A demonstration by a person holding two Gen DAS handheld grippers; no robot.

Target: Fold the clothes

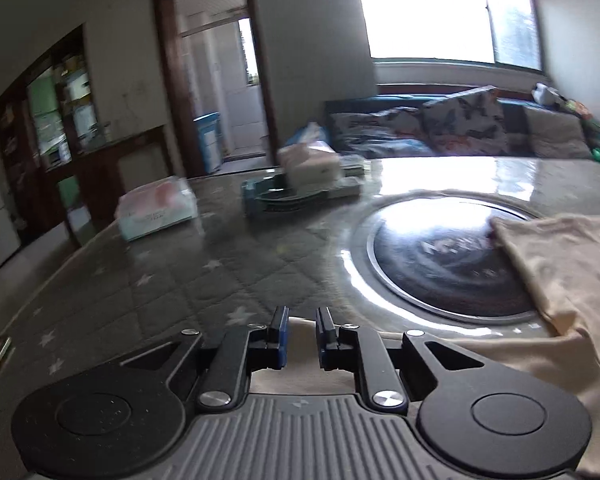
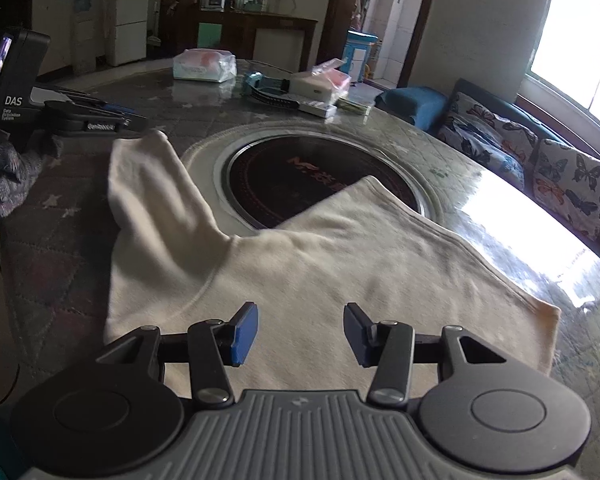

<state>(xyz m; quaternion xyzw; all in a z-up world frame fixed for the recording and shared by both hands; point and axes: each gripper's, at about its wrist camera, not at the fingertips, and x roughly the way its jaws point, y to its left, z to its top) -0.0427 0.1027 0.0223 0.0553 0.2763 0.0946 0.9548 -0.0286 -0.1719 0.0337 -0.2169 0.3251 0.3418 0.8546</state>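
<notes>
At nine o'clock in your right wrist view, your left claw (image 2: 134, 120) lies low over the grey quilted star-print desk (image 2: 60, 248), carried by a grey-gloved hand (image 2: 10, 168); from here its tips are too dark to read. In its own view, your left claw (image 1: 302, 334) shows a narrow gap between the blue pads, with cream cloth visible beneath them; whether the pads pinch that cloth you cannot tell, since the fabric passes under the claw body.

The cream cotton garment (image 2: 300, 272) lies spread on the desk in front of you, its long axis running from about eight o'clock to four o'clock. One sleeve-like flap (image 2: 148, 184) points toward eleven o'clock, and a second corner points toward twelve o'clock over the round black glass cooktop (image 2: 300, 176) set in the desk. The near edge is cut off by the claw body.

Your right claw (image 2: 300, 334) hovers above the garment, jaws roughly half apart, gripping nothing.

The left wrist view is motion-blurred, so the pink-and-white tissue packs (image 1: 156, 208) are smeared.
</notes>
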